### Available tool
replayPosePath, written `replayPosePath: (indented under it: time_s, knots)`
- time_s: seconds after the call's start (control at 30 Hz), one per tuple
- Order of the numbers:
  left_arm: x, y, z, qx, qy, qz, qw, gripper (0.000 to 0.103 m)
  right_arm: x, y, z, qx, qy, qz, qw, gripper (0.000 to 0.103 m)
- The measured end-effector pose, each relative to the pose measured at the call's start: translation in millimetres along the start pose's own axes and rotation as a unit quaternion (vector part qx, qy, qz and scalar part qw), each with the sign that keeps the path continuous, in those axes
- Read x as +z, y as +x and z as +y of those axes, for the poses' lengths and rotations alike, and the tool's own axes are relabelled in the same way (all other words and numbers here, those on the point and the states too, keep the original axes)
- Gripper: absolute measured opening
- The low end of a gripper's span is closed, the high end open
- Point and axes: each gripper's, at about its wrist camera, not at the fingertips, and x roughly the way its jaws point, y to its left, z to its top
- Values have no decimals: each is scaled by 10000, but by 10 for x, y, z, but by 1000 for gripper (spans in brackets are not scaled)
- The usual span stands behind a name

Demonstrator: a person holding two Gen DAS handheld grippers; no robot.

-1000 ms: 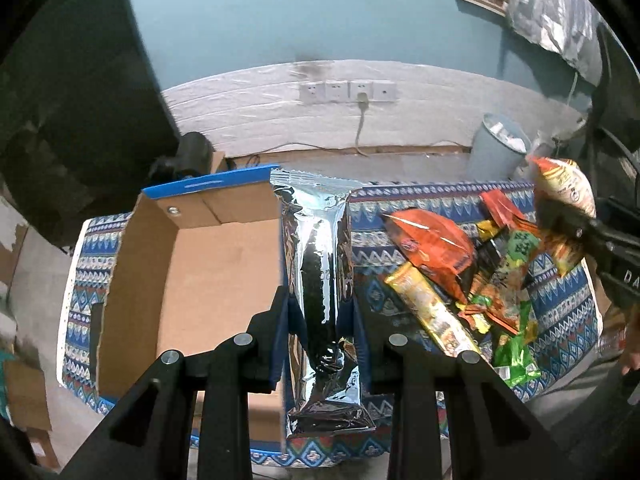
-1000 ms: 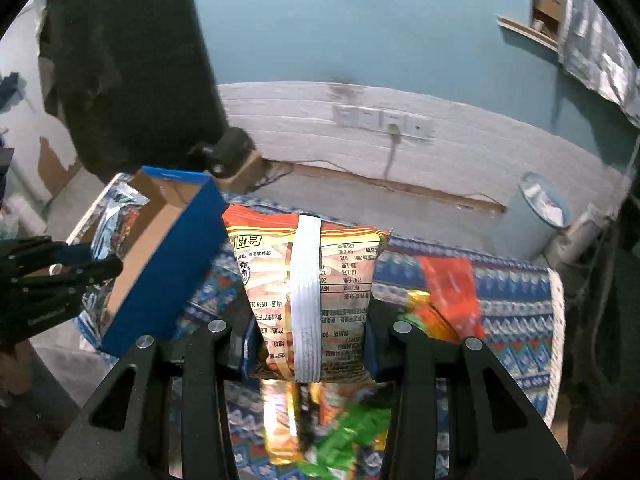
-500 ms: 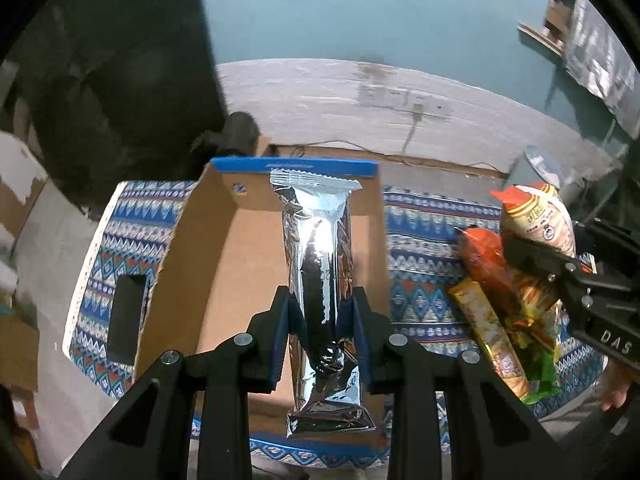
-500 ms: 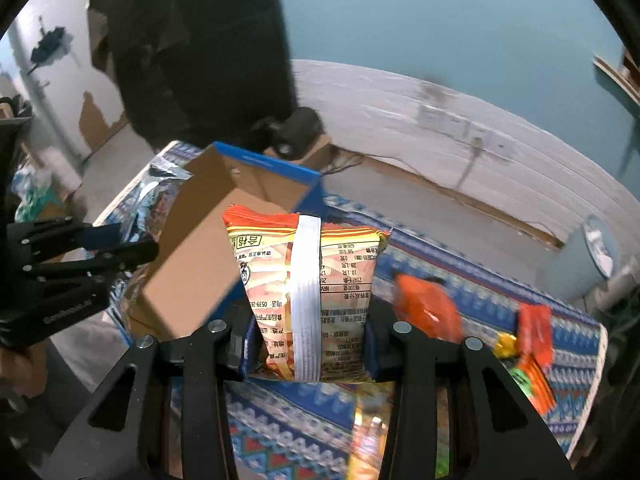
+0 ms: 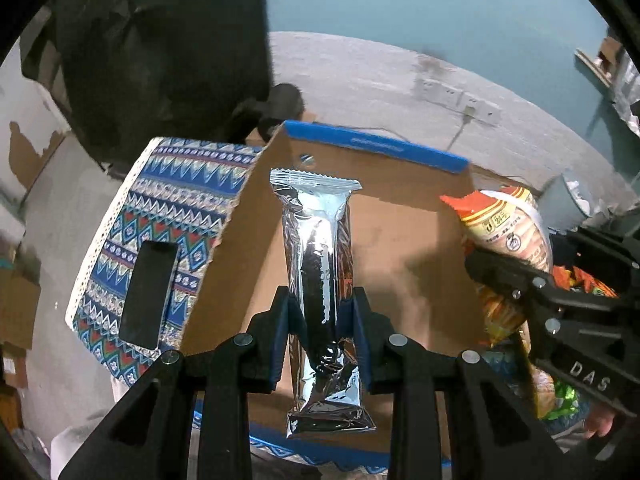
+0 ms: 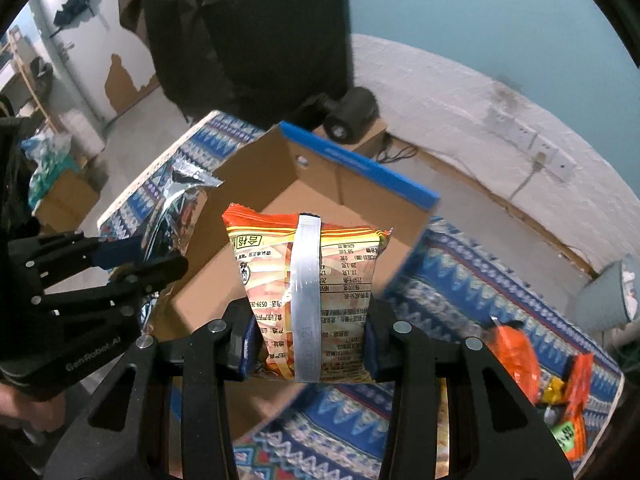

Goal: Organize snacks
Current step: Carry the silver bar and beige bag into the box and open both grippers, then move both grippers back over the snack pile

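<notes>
Left wrist view: the left gripper (image 5: 322, 316) clamps a light, slippery silver packet (image 5: 320, 280) mid-length; the right gripper (image 6: 308, 340) pinches a soft orange bag (image 6: 308, 280).

The wall (image 5: 440, 12) is teal above a whitewashed brick band (image 6: 460, 92) that carries sockets (image 5: 460, 96), one with a cable plugged in. The floor (image 5: 52, 208) is grey concrete. A pale bin (image 6: 608, 292) stands beside the table's patterned cloth (image 5: 172, 208).
</notes>
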Motion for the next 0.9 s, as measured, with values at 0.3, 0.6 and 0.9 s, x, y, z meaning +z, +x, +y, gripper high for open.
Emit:
replayPosePath:
  time_s: [0.3, 0.6, 0.9]
  knots:
    - [-2, 308, 185, -148, -341, 418, 9984, 29, 104, 397, 141, 268, 17, 419, 9988, 40]
    - [1, 266, 152, 29, -451, 396, 9982, 49, 59, 419, 72, 327, 108, 501, 9981, 52]
    - [11, 174, 38, 18, -434, 349, 9984, 62, 6, 232, -97, 259, 153, 353, 9989, 61]
